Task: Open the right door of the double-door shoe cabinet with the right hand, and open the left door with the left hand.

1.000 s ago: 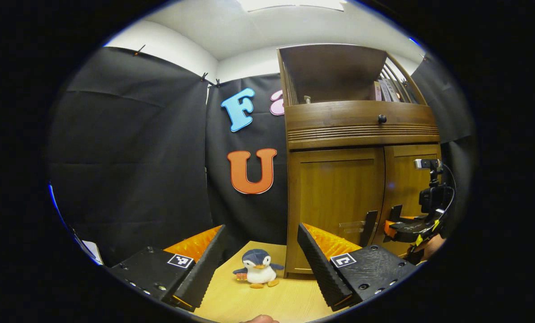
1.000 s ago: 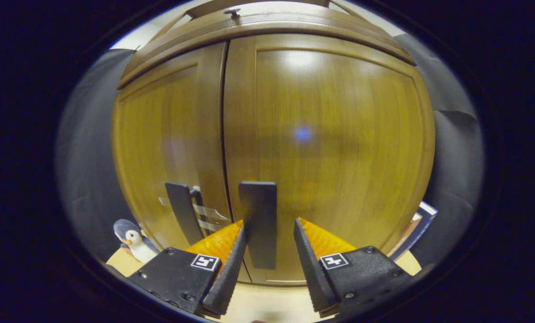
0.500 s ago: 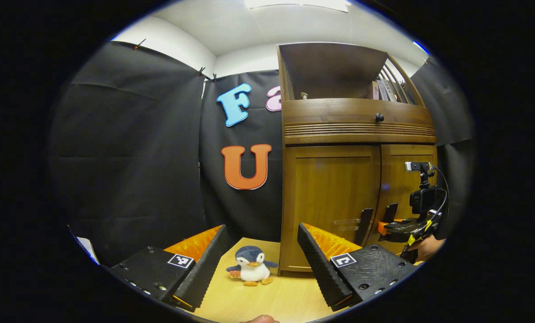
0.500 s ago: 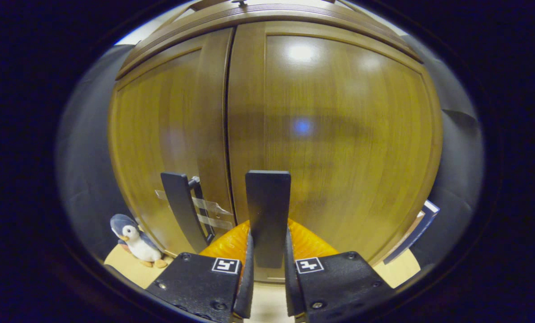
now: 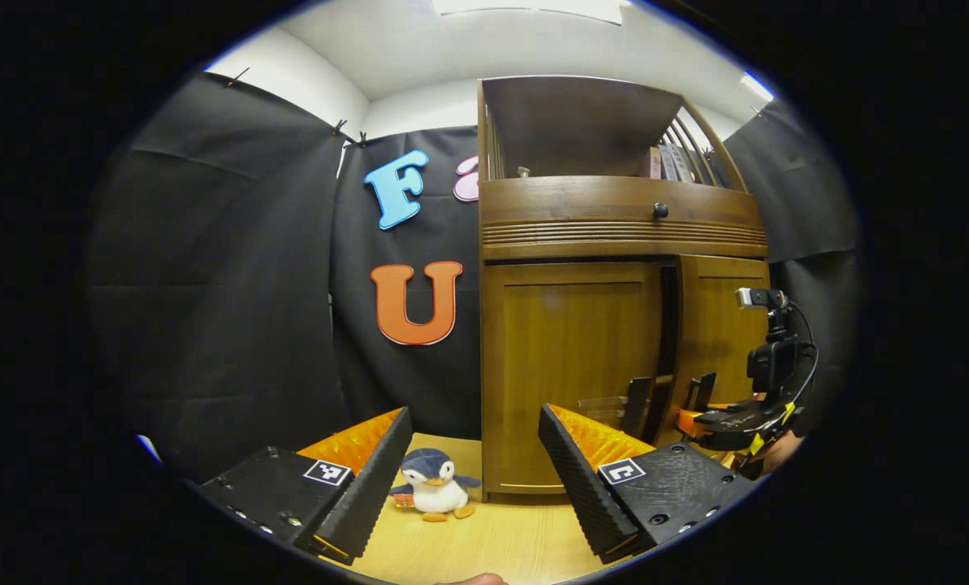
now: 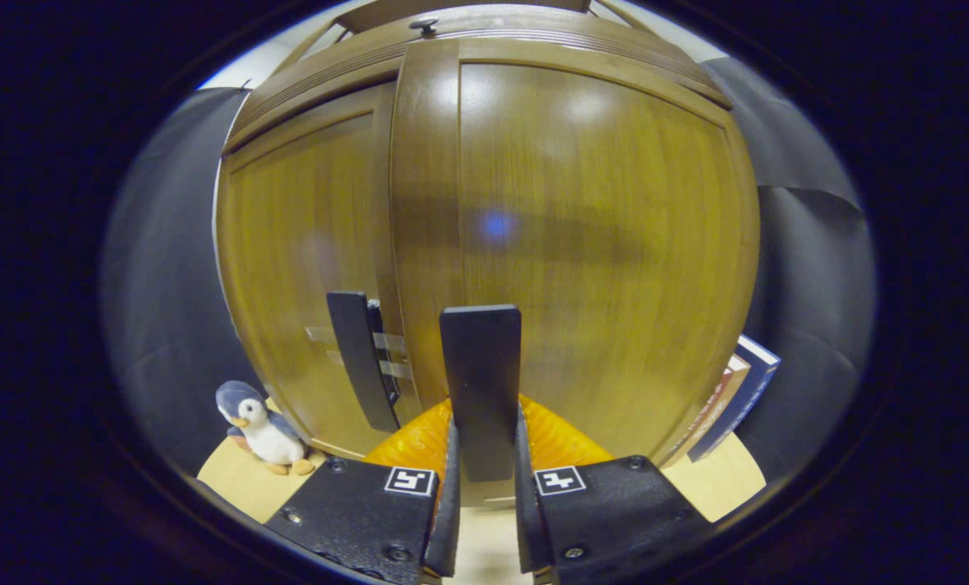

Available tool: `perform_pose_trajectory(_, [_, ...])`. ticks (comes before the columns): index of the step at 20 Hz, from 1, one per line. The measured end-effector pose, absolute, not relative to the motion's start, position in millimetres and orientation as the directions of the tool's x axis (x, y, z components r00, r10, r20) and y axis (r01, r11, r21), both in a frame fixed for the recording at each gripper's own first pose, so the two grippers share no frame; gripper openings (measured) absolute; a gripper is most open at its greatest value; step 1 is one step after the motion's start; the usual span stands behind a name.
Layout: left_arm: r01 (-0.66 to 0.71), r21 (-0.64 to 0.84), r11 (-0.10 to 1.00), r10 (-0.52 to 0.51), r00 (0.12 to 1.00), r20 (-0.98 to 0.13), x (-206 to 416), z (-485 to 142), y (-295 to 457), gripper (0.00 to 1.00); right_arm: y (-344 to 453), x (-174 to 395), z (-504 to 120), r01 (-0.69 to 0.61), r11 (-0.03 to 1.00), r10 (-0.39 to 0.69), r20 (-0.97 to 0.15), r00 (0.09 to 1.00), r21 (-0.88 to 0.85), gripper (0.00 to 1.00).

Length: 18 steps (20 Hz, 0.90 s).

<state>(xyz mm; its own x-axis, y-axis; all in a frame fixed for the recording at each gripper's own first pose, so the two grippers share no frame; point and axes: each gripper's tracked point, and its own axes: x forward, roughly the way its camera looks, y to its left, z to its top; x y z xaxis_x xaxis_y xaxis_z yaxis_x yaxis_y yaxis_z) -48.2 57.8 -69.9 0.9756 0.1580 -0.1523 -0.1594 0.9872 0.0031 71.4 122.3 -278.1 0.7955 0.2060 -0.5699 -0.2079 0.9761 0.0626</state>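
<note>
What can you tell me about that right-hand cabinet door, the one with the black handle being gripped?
The right door is glossy brown wood, a framed flat panel standing upright under the cabinet's ribbed ledge. A flat black handle is mounted low on its inner edge. The right hand-held gripper is clamped on that handle. The door is slightly ajar: the left gripper view shows a dark gap between it and the closed left door.

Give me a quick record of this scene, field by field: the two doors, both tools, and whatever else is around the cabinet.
right door: ajar, dark gap beside the left door
right door handle: black, upright, clamped by the right tool
left door: closed
left door handle: black, untouched
left tool: open, back from the cabinet, over the table
toy penguin: on the table, left of the cabinet
books: leaning right of the cabinet
</note>
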Motion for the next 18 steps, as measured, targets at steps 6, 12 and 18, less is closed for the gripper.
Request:
perform_pose_trajectory(6, [-0.083, 0.0, 0.997, 0.081, 0.982, -0.168, -33.1, -79.3, 23.7, 0.95, 99.7, 33.1, -267.2, -0.237, 0.966, 0.251, -0.577, 0.777, 0.102, 0.31])
perform_pose_trajectory(12, [0.001, -0.032, 0.999, -0.007, 0.982, -0.188, -11.5, -84.0, -20.6, 0.95, 73.0, 2.4, -256.2, -0.244, 0.962, 0.268, -0.589, 0.762, 0.122, 0.3])
perform_pose_trajectory(18, [0.068, -0.037, 0.997, -0.074, 0.978, -0.196, 0.0, -89.0, -59.9, 0.95, 46.0, -19.2, -247.9, -0.233, 0.966, 0.252, -0.59, 0.767, 0.111, 0.27])
